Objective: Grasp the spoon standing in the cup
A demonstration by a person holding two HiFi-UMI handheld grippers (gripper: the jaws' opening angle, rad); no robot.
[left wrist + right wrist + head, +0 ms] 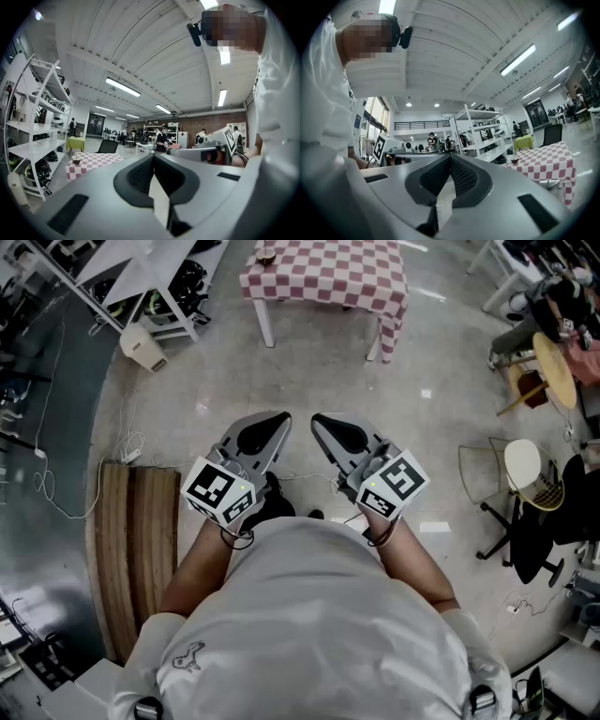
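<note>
A small dark cup (pixel 266 254) stands on the far edge of a table with a red-and-white checked cloth (pixel 328 277), well ahead of me across the floor. It also shows as a tiny cup (pixel 76 160) in the left gripper view and as a tiny cup (pixel 514 161) in the right gripper view. It is too small to make out a spoon. My left gripper (pixel 279 418) and right gripper (pixel 319 420) are held side by side in front of my body, both shut and empty, with their jaws meeting at the tips. The right gripper's marker cube (pixel 220 140) is in the left gripper view.
A white shelving rack (pixel 141 277) and a white box (pixel 142 346) stand at the far left. A wooden board (pixel 141 549) and cables (pixel 56 493) lie on the floor at left. Chairs and stools (pixel 525 484) crowd the right side. People work at distant benches (pixel 161 138).
</note>
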